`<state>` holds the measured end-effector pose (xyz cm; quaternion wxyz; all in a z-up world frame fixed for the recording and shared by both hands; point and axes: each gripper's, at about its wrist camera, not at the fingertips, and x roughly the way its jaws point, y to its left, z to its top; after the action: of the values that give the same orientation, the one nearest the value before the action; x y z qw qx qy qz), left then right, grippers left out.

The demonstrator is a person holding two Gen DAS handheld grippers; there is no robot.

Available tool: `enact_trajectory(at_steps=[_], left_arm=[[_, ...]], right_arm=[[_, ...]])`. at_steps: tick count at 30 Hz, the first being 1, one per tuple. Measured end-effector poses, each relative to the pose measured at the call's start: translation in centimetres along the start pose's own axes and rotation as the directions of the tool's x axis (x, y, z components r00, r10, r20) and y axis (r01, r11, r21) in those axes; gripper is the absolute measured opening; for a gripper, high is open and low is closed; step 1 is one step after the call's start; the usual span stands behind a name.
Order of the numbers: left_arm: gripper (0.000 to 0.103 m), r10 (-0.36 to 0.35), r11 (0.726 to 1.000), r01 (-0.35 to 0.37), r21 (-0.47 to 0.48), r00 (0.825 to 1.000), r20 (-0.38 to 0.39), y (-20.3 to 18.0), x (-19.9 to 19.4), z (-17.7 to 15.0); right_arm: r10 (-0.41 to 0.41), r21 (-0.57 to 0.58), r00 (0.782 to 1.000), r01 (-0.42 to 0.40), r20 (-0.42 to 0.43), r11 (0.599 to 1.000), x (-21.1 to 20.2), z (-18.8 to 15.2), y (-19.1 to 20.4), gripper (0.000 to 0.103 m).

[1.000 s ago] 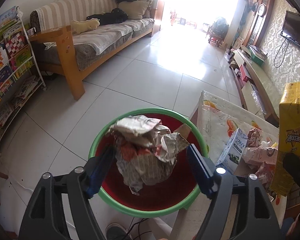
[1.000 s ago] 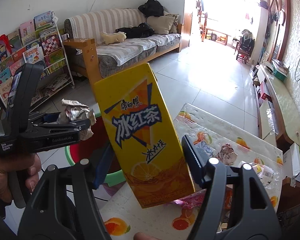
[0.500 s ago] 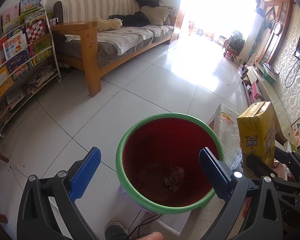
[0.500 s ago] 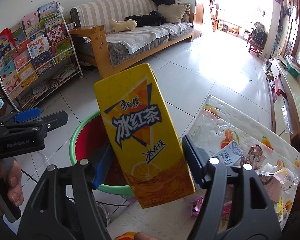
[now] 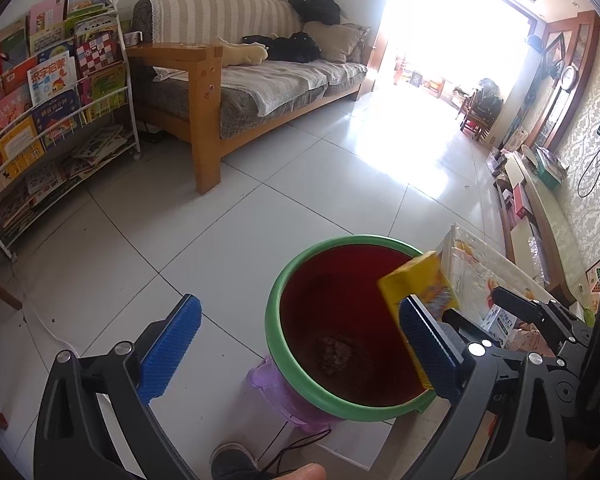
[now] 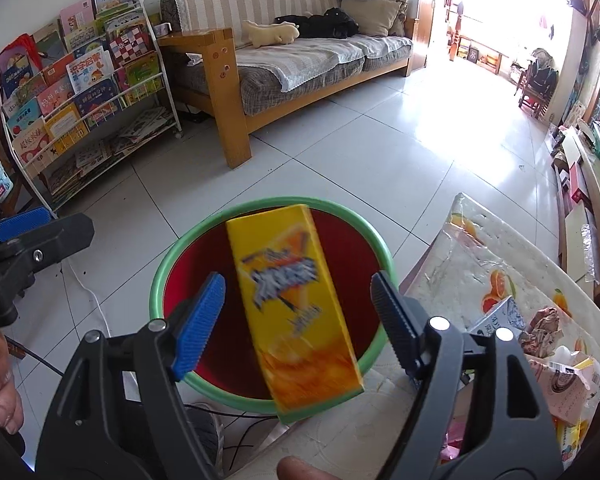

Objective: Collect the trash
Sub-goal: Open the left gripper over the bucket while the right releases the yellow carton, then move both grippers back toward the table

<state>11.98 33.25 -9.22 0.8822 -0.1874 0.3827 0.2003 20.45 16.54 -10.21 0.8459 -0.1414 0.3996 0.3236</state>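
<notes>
**Yellow carton loose between the right jaws, over the bin**

The yellow drink carton [image 6: 296, 312] sits tilted and blurred between the right gripper [image 6: 296, 318] jaws, which have just been opening; a gap shows on each side, so neither pad presses it. Below and beyond it is the red bin [image 6: 168, 276] with its green rim. The left gripper [image 5: 300, 350] has its jaws wide apart and empty, crumpled paper [image 5: 336, 354] in the bin between them. Right of the jaws, more litter [image 6: 544, 324] lies on the worktop [image 6: 480, 264].

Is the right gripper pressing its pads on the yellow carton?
No, the right gripper has just been opening, and gaps show on both sides of the blurred yellow carton above the bin.
</notes>
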Motion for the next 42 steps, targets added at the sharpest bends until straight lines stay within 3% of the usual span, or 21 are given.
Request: enact_trajectory(at_steps=[1,7,18,26,33,42], left_arm=[[0.095,0.004,1.0,-0.004,-0.008,1.0,0.001,0.2,0.0,0.0],[0.095,0.003,1.0,-0.003,-0.015,1.0,0.007,0.2,-0.1,0.1],[0.095,-0.029,0.999,0.028,0.029,0.999,0.017,-2.6,-1.7,-0.4],[0.095,-0.091,0.989,0.089,0.119,0.996,0.016,-7.8,-4.2,-2.1],[0.095,-0.172,0.956,0.171,0.239,0.985,-0.017,-14.9,-6.3,-5.2],[0.095,-0.268,0.885,0.294,0.361,0.956,-0.122,-23.8,-7.2,-10.8]], right_arm=[[-0.007,-0.002,1.0,0.007,0.002,1.0,-0.1,0.0,0.0,0.085],[-0.014,-0.005,1.0,0.014,0.011,1.0,-0.9,-0.1,-0.3,0.091],[-0.064,0.003,0.996,0.064,0.059,0.998,-4.6,-1.0,-2.3,0.092],[-0.128,0.087,0.985,0.119,0.116,0.989,-10.9,-4.2,-6.6,0.093],[-0.237,0.197,0.964,0.211,0.123,0.958,-16.5,-9.4,-12.5,0.095],[-0.357,0.332,0.932,0.32,0.056,0.887,-21.6,-17.5,-19.7,0.095]])
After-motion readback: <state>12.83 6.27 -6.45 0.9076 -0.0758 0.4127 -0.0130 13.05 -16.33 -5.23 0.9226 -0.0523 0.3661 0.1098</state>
